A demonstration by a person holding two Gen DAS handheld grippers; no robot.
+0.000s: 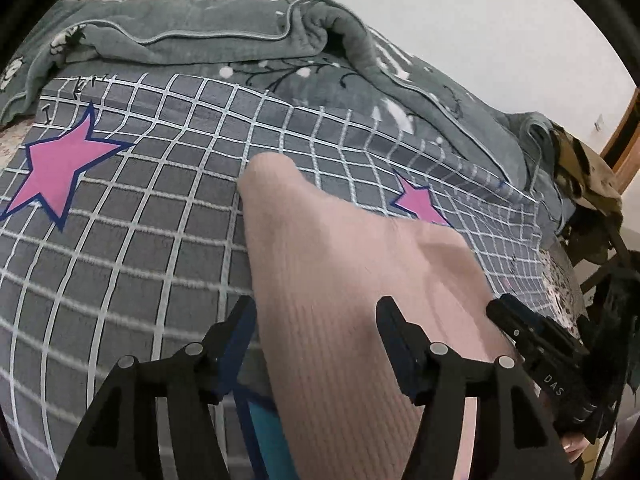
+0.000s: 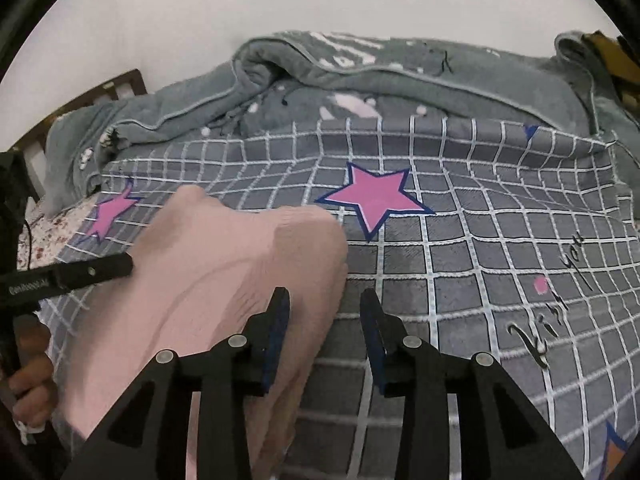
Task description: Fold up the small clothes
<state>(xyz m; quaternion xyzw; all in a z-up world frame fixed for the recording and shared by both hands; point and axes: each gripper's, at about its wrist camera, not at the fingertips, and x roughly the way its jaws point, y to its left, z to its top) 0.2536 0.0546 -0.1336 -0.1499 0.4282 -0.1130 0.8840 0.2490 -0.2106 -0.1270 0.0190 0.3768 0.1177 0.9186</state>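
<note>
A pink ribbed garment [image 1: 340,280] lies on the grey grid bedspread [image 1: 140,240]. My left gripper [image 1: 316,308] is open over its near part. One finger stands at the cloth's left edge and the other rests above the cloth, neither pinching it. A teal strip [image 1: 262,424] shows under the garment. In the right wrist view the same pink garment [image 2: 208,272] lies to the left. My right gripper [image 2: 324,300] is open at its right edge, with the left fingertip over the cloth and the right one over bare bedspread [image 2: 460,280]. Each gripper shows at the side of the other's view.
A grey fleece blanket [image 1: 200,36] is bunched along the back of the bed, against a white wall. Pink stars [image 2: 376,200] mark the bedspread. Dark clutter [image 1: 592,200] stands off the bed's right side. A wooden headboard [image 2: 124,80] is at far left; a hand [image 2: 28,380] holds the left tool.
</note>
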